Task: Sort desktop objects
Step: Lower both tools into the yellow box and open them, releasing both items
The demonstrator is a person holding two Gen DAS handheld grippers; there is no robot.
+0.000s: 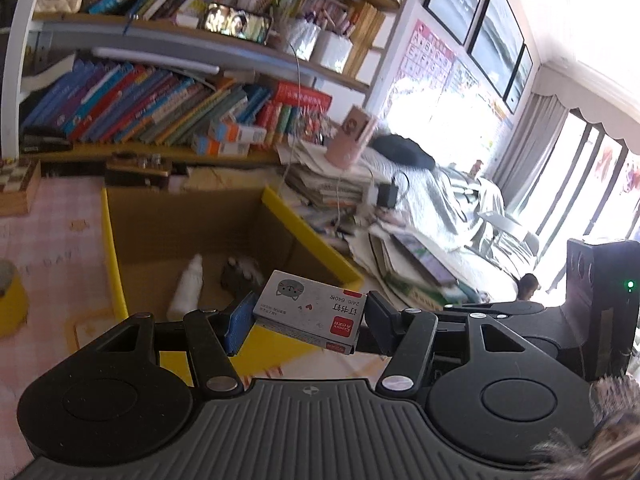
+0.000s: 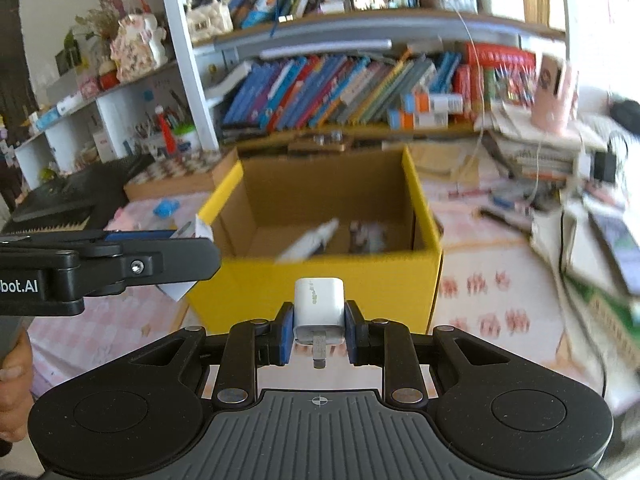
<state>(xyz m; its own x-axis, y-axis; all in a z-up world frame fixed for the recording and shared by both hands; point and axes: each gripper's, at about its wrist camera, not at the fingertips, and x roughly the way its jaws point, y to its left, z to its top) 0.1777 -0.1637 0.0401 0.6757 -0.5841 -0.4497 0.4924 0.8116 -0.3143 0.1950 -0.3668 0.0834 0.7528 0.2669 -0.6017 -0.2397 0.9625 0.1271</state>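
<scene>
Evidently light and rigid, the staple box (image 1: 310,312) sits pinched by its short ends in the left gripper (image 1: 304,320), while the right gripper (image 2: 318,330) clamps the smooth charger plug (image 2: 319,310) by its flat sides.

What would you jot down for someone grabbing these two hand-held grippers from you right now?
Left gripper: shut on the staple box.
Right gripper: shut on the white charger plug, prongs facing the camera.
Both are near the yellow cardboard box, neither over its opening.
Done: a white bottle and a dark object, too blurred to name, lie inside.
Left: drop both items in; pens remain on the desk.
</scene>
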